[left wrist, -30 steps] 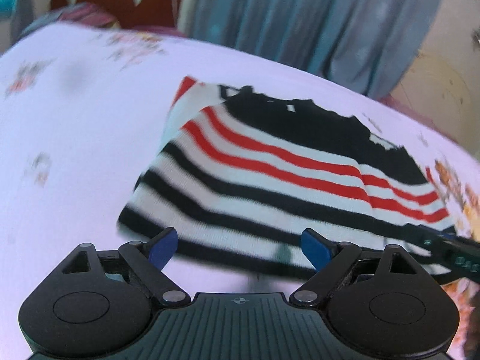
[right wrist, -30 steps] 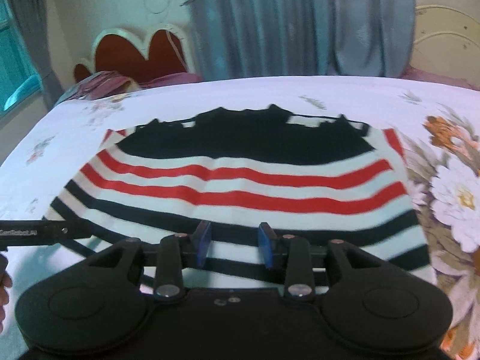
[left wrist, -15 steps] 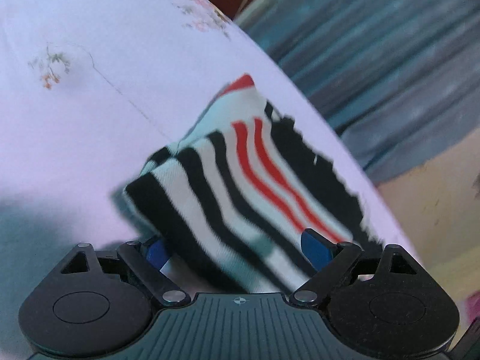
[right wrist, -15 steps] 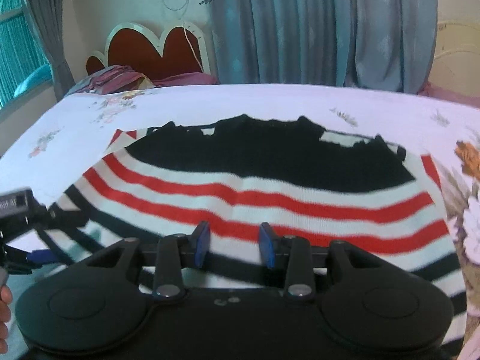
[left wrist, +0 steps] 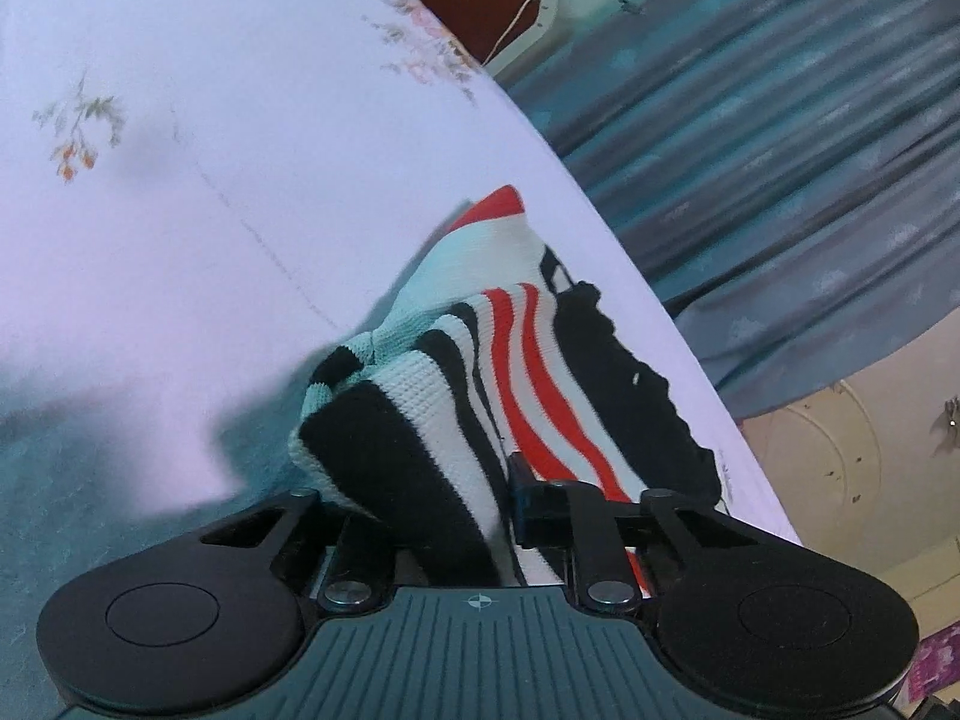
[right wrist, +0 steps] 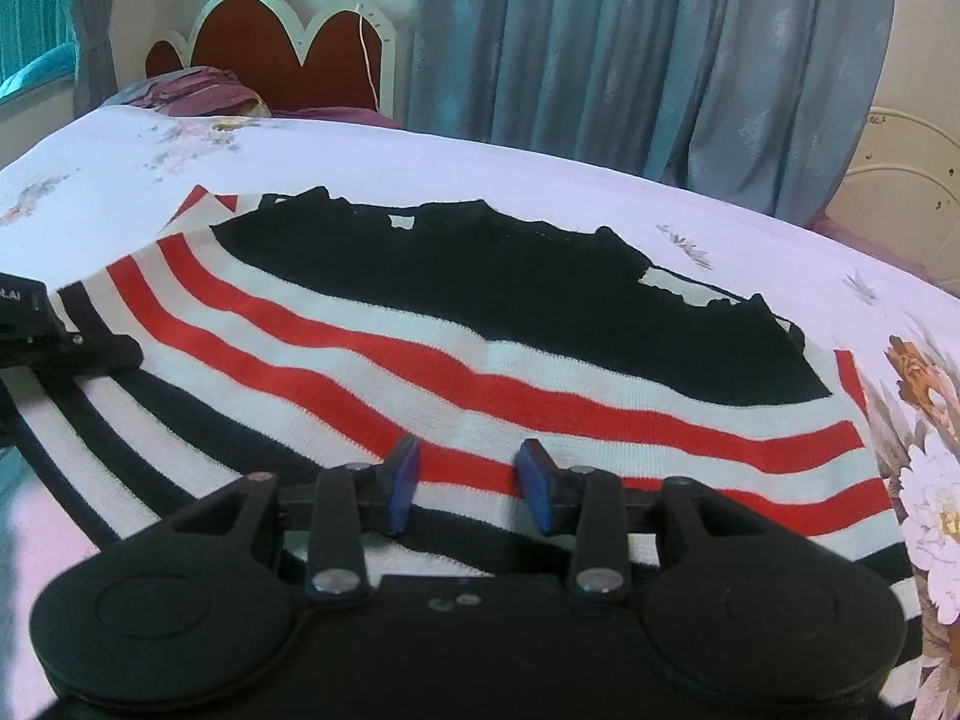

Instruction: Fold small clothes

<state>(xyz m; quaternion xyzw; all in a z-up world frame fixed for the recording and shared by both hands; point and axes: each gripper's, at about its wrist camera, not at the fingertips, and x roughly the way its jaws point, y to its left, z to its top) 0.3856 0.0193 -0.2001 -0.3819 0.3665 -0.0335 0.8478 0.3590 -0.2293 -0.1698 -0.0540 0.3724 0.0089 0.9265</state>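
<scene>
Sweater (right wrist: 480, 324): left gripper (left wrist: 432, 498) pinches its bunched corner; right gripper (right wrist: 471, 480) hovers, jaws spread.

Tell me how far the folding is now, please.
Done: the striped top lies spread on the bed. In hand: the left gripper has its jaws shut on the top's left corner, lifting it; the right gripper sits at the hem, jaws part open with cloth between them. Left: no fold is laid yet.
</scene>
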